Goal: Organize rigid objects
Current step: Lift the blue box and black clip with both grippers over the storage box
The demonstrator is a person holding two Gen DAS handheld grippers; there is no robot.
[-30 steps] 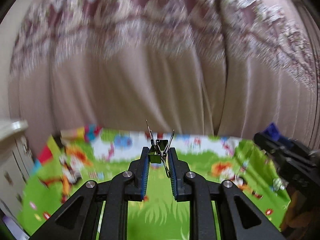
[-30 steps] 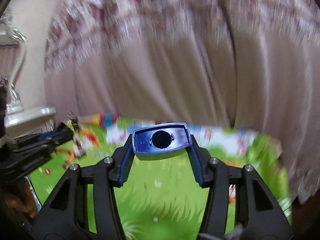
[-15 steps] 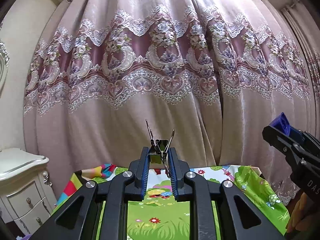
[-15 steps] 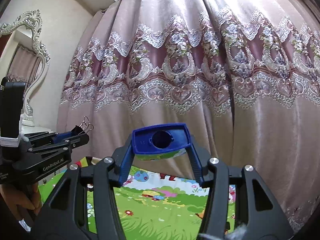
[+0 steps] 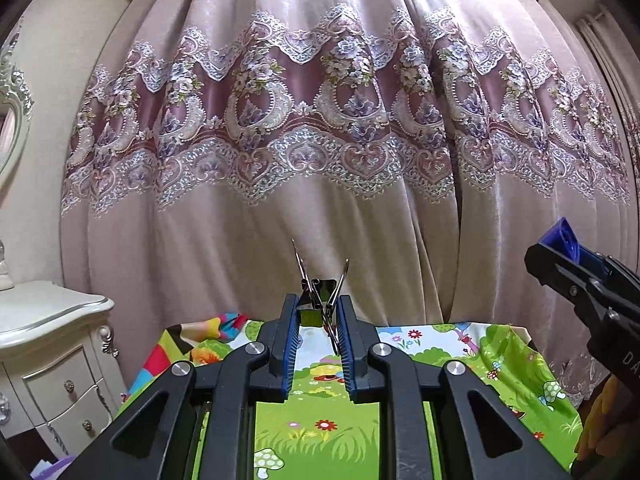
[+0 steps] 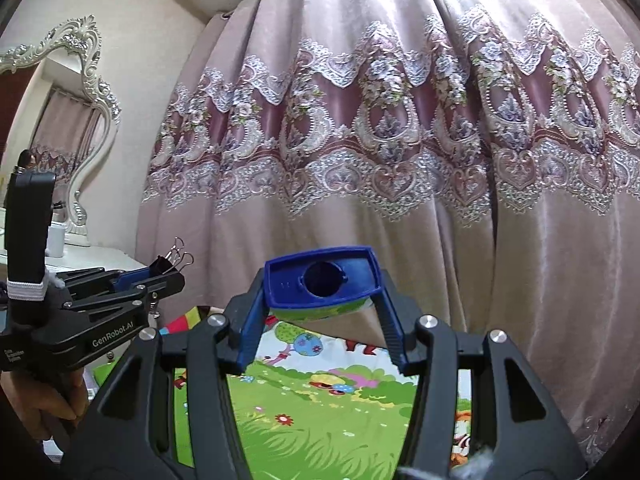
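A pale pink curtain (image 5: 320, 208) fills most of both views, hanging in deep folds from grommets at its top, with a broad band of mauve and lace-like floral embroidery across its upper half. To its left stands a plain cream wall (image 6: 132, 28). A cream nightstand (image 5: 56, 364) with silver trim and small knobs sits at the left — above it, an ornate silver-white mirror frame (image 6: 86, 64). Below spreads a bright cartoon cloth (image 5: 320, 412) of green grass, flowers and mushrooms.
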